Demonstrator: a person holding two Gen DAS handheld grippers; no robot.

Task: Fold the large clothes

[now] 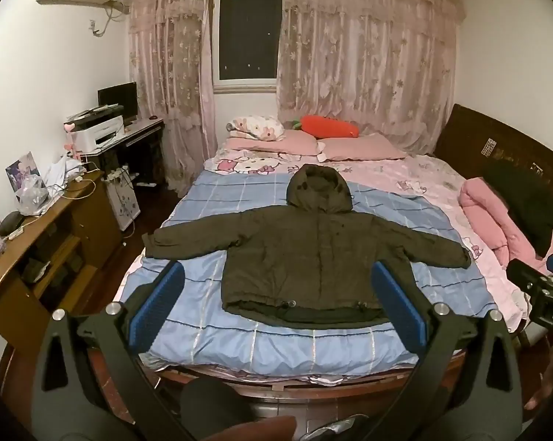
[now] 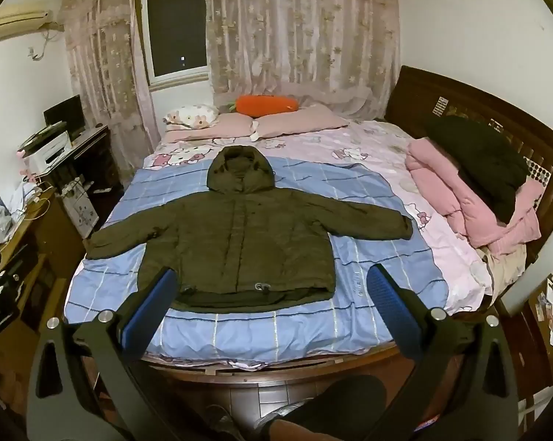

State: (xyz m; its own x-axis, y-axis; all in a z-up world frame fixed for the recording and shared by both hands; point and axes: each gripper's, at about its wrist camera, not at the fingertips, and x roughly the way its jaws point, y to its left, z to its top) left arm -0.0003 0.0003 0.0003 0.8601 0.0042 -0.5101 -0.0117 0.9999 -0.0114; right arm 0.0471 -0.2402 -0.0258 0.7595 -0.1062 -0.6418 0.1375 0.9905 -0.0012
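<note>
Olive jacket (image 1: 306, 246) spread mid-bed (image 1: 276, 345)

A: The jacket (image 1: 306, 250) lies face up on the bed (image 1: 276, 345); its back and the quilt (image 1: 188, 294) beneath it stay hidden.

B: In the left wrist view the right gripper (image 1: 545, 286) is cut off by the picture's right edge, so its jaws go unseen.

A: The dark garment (image 2: 478, 169) covers part of the pink bedding (image 2: 460, 217).

B: The label on that gripper's body is cut short; only a few letters show.
</note>
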